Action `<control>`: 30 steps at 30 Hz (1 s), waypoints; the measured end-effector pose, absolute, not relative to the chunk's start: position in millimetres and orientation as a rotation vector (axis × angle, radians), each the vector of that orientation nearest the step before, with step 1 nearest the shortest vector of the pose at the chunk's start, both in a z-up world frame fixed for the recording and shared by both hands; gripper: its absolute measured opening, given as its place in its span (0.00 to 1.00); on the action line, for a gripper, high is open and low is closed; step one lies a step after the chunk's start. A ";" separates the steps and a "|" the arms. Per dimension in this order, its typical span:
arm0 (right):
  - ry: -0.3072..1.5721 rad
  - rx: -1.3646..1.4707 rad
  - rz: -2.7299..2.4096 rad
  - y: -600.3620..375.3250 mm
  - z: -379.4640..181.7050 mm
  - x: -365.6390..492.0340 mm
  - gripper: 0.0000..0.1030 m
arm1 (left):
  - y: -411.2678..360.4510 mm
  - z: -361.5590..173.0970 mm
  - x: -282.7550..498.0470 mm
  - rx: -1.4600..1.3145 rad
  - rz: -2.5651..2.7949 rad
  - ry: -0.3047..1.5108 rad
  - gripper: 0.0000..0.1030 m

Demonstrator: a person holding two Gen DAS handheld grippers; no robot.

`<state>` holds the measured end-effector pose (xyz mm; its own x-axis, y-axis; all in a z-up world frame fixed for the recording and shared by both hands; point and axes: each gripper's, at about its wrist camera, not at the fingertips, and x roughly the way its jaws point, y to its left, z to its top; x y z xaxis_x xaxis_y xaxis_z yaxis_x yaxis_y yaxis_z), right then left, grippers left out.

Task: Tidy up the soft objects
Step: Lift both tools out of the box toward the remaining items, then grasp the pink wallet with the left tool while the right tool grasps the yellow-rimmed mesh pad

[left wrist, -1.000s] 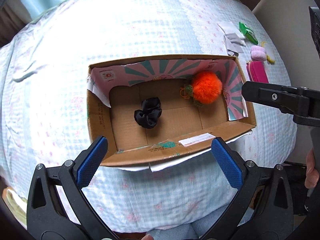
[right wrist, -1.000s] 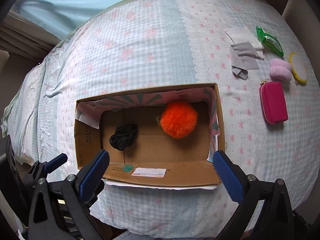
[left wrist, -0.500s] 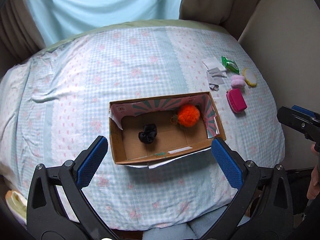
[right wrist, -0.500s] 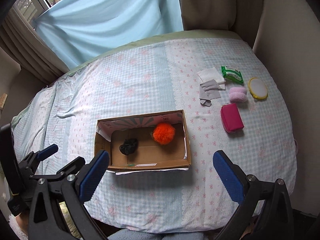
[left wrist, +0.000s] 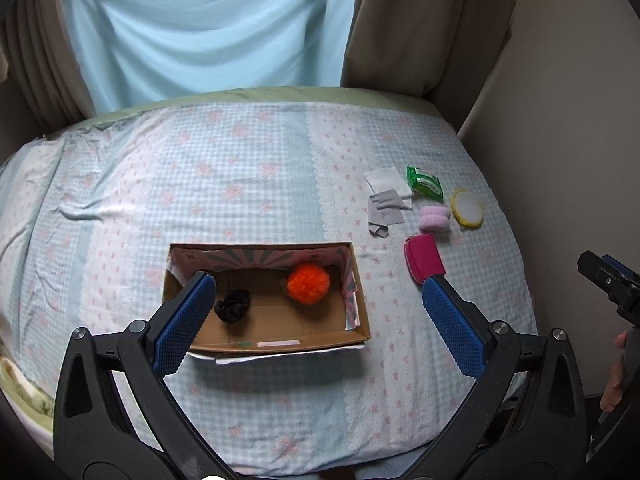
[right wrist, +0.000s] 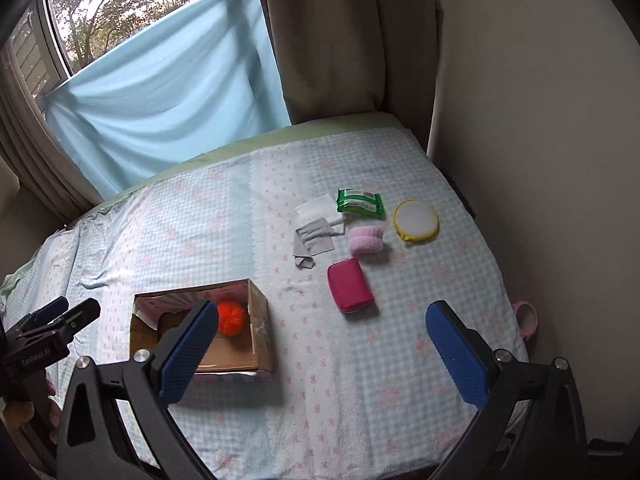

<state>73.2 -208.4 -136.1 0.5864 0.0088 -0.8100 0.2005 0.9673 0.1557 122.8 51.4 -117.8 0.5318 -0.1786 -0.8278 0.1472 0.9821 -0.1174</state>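
A cardboard box lies open on the bed. In it rest an orange pompom and a black scrunchie. To the right on the cover lie a magenta pouch, a pink fuzzy roll, a grey cloth, a white cloth, a green packet and a yellow-rimmed disc. My left gripper and right gripper hang open and empty, high above the bed's near edge.
The bed has a pale checked cover, with a light blue curtain and brown drapes behind it. A beige wall runs along the right side. A pink ring sits by the bed's right edge.
Both grippers have pulled up and back from the box, so the whole bed and the curtains now show. The box and the loose items have not moved.
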 end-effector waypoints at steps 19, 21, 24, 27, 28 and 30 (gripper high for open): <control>0.957 0.154 -0.066 -388.0 -224.5 194.6 1.00 | -158.7 -233.7 197.0 -0.175 -0.168 1.121 1.00; 0.967 0.152 -0.062 -395.3 -240.1 209.1 1.00 | -169.4 -252.5 205.0 -0.175 -0.168 1.143 1.00; 0.993 0.143 -0.052 -404.3 -264.2 231.1 1.00 | -184.1 -284.3 218.8 -0.182 -0.162 1.182 1.00; 1.020 0.151 -0.031 -416.1 -292.0 255.0 1.00 | -197.6 -324.4 232.7 -0.194 -0.161 1.224 1.00; 1.030 0.148 -0.029 -419.6 -302.3 262.7 1.00 | -201.6 -337.6 236.4 -0.197 -0.157 1.235 1.00; 1.049 0.145 -0.025 -426.4 -324.4 277.8 1.00 | -208.8 -363.8 243.5 -0.206 -0.152 1.255 1.00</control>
